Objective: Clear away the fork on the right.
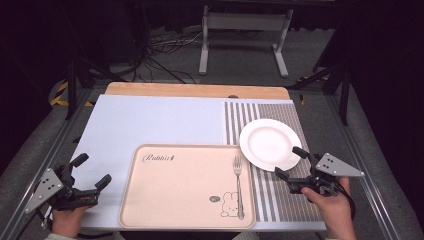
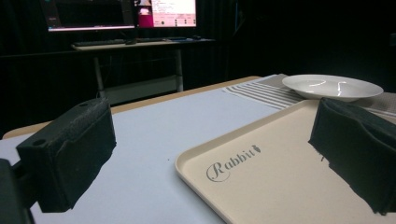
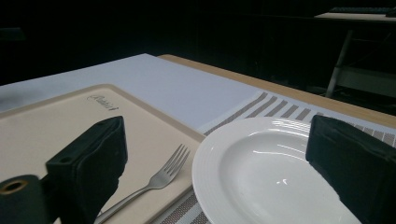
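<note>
Left gripper (image 1: 91, 173) low at bench (image 1: 150, 120) corner, jaws apart, empty, just left of tray (image 1: 150, 200). Right gripper (image 1: 290, 162) jaws apart, empty, straddling near rim of plate (image 1: 270, 144); fork (image 1: 238, 185) just left of it on tray. Tray print reads "Rabbit".

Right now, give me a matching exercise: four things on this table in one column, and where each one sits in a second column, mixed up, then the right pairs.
Things:
1. fork
2. plate
3. left gripper
4. right gripper

Places:
A. on the striped mat, its edge overlapping the tray's far right corner
B. open, at the near rim of the plate
C. lying along the right side of the tray, tines pointing away from the person
D. open, over the pale sheet left of the tray

Pairs: 1-C, 2-A, 3-D, 4-B
</note>
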{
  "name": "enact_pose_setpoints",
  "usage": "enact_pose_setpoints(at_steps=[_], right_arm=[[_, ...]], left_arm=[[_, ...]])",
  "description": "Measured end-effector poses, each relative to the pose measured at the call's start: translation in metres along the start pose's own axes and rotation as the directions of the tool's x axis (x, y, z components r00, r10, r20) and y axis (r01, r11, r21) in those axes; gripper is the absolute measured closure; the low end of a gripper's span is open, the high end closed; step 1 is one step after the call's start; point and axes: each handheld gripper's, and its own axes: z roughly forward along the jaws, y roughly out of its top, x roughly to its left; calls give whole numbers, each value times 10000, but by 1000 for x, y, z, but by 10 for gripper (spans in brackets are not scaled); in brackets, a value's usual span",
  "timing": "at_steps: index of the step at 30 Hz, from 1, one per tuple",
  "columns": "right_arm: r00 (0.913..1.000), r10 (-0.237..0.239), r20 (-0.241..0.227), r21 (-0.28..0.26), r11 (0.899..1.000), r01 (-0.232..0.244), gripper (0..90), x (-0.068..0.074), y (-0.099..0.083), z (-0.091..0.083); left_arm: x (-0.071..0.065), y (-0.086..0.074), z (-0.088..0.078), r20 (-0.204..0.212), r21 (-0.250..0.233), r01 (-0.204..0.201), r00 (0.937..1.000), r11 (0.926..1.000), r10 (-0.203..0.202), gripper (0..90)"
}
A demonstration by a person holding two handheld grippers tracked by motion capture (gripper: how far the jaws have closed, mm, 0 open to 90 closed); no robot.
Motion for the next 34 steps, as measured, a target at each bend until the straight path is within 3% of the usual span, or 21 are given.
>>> enact_pose_setpoints(at_steps=[6,10,14,21,23,34], right_arm=[[9999,128,13,-342,9993,-128,31,-4,-13,-5],[9999,-65,152,-330,9994,70,17,-6,-24,-7],[9990,375,253,-584,9976,-359,17,-9,-36,-8],[9971,692,316,-440,9967,-678,16,-13,-52,-9],[9967,719,388,-129,9974,-714,16,-14,-58,-8],[9960,877,173,-4,9961,-877,12,-11,-57,-5]], left_arm=[[0,0,0,-28,-53,48,10000,10000,-48,9],[0,0,-1,-22,2,16,10000,10000,-16,9],[1,-1,0,-43,-9,-1,10000,10000,1,9],[2,-1,-1,-50,46,-29,10000,10000,29,9],[3,-1,-1,-73,14,-62,10000,10000,62,9],[4,-1,-1,-49,46,-87,9999,10000,88,9]])
